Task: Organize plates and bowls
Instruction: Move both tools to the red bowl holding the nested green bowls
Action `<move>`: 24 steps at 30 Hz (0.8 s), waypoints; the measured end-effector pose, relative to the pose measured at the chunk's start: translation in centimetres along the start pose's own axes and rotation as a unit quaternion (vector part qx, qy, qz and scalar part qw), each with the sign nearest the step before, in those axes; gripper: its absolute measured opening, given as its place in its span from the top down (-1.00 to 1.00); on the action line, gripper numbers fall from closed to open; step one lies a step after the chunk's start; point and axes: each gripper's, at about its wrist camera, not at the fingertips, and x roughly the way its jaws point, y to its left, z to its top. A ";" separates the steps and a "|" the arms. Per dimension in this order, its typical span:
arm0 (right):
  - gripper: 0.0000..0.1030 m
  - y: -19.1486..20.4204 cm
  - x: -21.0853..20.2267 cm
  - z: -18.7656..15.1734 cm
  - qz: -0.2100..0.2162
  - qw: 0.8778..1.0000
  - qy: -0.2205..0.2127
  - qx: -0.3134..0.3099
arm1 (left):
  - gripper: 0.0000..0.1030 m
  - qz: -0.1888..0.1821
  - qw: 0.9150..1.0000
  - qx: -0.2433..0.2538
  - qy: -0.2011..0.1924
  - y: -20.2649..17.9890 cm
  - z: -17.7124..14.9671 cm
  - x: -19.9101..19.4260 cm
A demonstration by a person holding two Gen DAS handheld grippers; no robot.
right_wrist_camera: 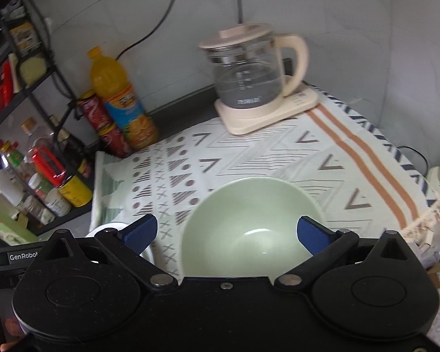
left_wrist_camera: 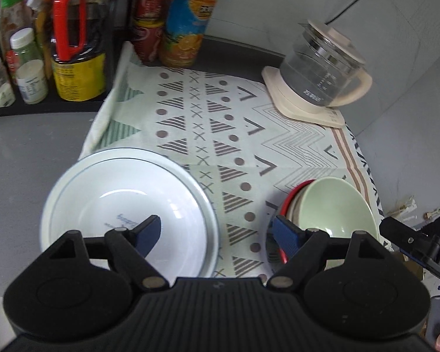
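Right wrist view: right claw spread wide — green bowl between its pads, unpinched. Left claw released, white plate lower-left on the table — right is nearer.

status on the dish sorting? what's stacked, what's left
Done: green bowl sits nested on a beige and a red dish on the cloth. In hand: nothing; left gripper and right gripper are both open, the right hovering over the green bowl. Left: white bowl sits apart, unstacked.
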 end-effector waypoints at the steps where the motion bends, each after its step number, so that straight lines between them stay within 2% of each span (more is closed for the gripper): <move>1: -0.99 -0.4 0.0 0.0 -0.004 1.000 0.000 0.003 | -0.59 -0.002 1.000 0.003 0.001 -0.4 0.0 0.2; 16: -0.99 -5.4 0.8 -0.4 -0.040 0.998 0.018 0.042 | -0.59 -0.030 0.999 0.019 0.037 -4.4 0.0 4.1; 24: -0.95 -7.1 3.1 -1.2 -0.034 0.996 0.054 0.061 | -0.53 -0.027 0.997 0.010 0.067 -4.6 -0.6 6.9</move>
